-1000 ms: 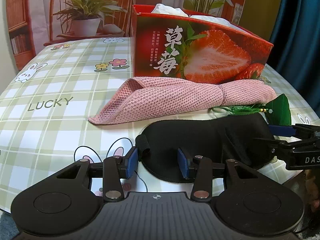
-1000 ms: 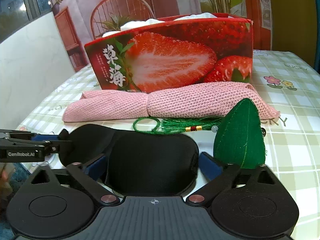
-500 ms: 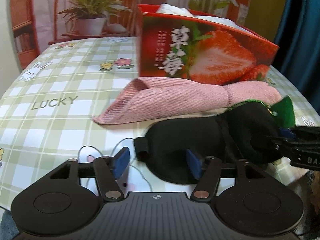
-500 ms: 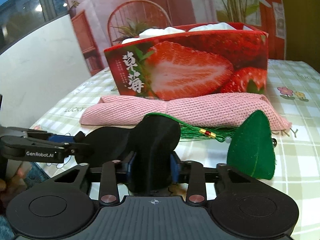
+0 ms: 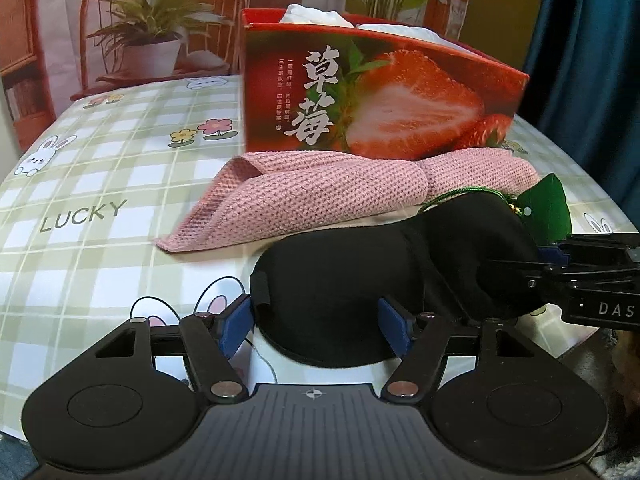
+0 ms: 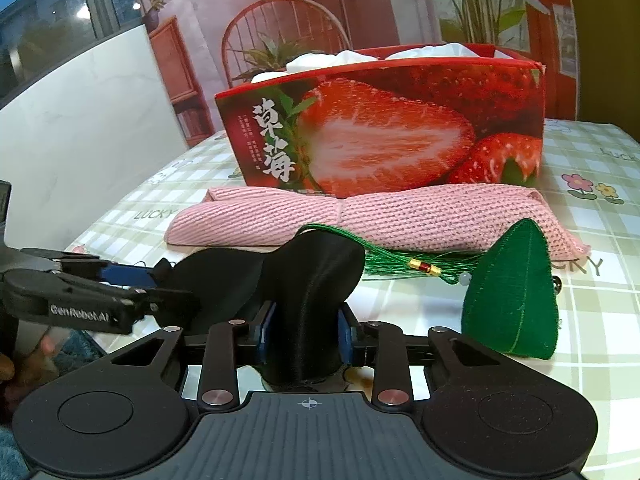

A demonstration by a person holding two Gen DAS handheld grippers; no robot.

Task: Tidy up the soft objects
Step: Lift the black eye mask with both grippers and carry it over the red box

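Note:
A black eye mask (image 5: 352, 264) lies near the table's front edge, its right half bunched up. My right gripper (image 6: 306, 332) is shut on that bunched end (image 6: 316, 276), and its jaws are still closing a little. My left gripper (image 5: 316, 324) straddles the mask's left end with its jaws opening and the pads not pressing on it. Behind the mask lie a folded pink knitted cloth (image 5: 320, 200) and a green leaf-shaped sachet (image 6: 512, 300) with a tassel. A red strawberry box (image 6: 380, 132) stands behind them, with white soft things (image 5: 312, 20) inside.
The table wears a green checked cloth (image 5: 100, 168) printed with rabbits and flowers. A backdrop with a chair and potted plants (image 5: 148, 40) stands behind it. A dark curtain (image 5: 592, 40) hangs at the right, and a hand (image 6: 24, 360) shows low at the left.
My right gripper has closed on the mask's right end, bunching and raising it. My left gripper's jaws have spread wider around the left end.

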